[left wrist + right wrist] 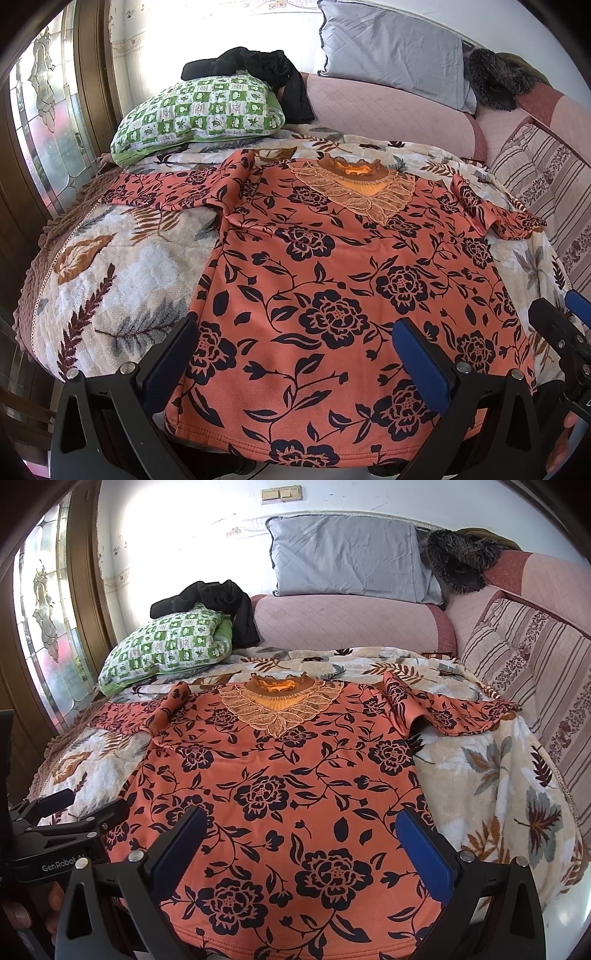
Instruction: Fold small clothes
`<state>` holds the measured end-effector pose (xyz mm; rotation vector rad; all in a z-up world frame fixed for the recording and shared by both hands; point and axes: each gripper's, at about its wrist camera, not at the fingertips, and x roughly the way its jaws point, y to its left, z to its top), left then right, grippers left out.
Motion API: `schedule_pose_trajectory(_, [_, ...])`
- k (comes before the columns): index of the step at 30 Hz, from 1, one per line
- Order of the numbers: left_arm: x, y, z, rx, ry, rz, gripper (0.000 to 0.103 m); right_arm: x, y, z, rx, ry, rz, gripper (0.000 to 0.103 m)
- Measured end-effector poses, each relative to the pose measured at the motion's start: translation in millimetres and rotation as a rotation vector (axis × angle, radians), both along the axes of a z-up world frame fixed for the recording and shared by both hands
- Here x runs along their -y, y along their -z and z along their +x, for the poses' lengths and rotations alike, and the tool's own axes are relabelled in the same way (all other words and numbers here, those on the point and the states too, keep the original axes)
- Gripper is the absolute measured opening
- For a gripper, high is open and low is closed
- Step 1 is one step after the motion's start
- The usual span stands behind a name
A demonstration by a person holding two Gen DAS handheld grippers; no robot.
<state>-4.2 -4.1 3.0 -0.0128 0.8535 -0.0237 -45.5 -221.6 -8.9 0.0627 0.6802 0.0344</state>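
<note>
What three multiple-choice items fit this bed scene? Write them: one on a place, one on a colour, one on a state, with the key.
1. Where does the black garment lie?
A. on the green checked pillow
B. on the grey pillow
C. on the floor

2. What colour is the top spread on the floral blanket?
A. plain white
B. orange with a black flower print
C. blue striped

3. How do the left tongs and the right tongs stand?
A. both shut on the hem
B. one shut, one open
C. both open, holding nothing

Key: 1 A, the dark cloth drapes over that pillow's top; 2 B, black roses cover the orange fabric; 3 C, each wrist view shows its fingers wide apart above the lower part of the top.
</note>
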Motion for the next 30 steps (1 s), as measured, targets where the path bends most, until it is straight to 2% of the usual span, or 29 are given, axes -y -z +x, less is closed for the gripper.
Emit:
schedule_pose_trajectory(22, [2.1, 4.2, 5.6, -0.012, 0.017, 0.007, 0.103, 3.4, 1.4, 6.6, 0.000, 0.000, 0.000, 0.103])
schedule_pose_trajectory(25, [-5.3, 12.6, 11.4, -0.042, 0.028, -0.031, 0.103, 11.0, 2.1, 10.8, -0.001, -0.010, 0.013, 0.103])
schedule_pose_trajectory(27, [-16.0, 26.0, 18.4, -0.090, 0.016, -0.080, 0.103, 28.3, 4.2, 14.1, -0.012, -0.019, 0.072, 0.103])
schedule_pose_trajectory(30, [-31.8, 50.9, 29.3, -0.168, -0.031, -0.113, 0.103, 83.9, 11.0, 22.2, -0.023, 0.014, 0.286, 0.103])
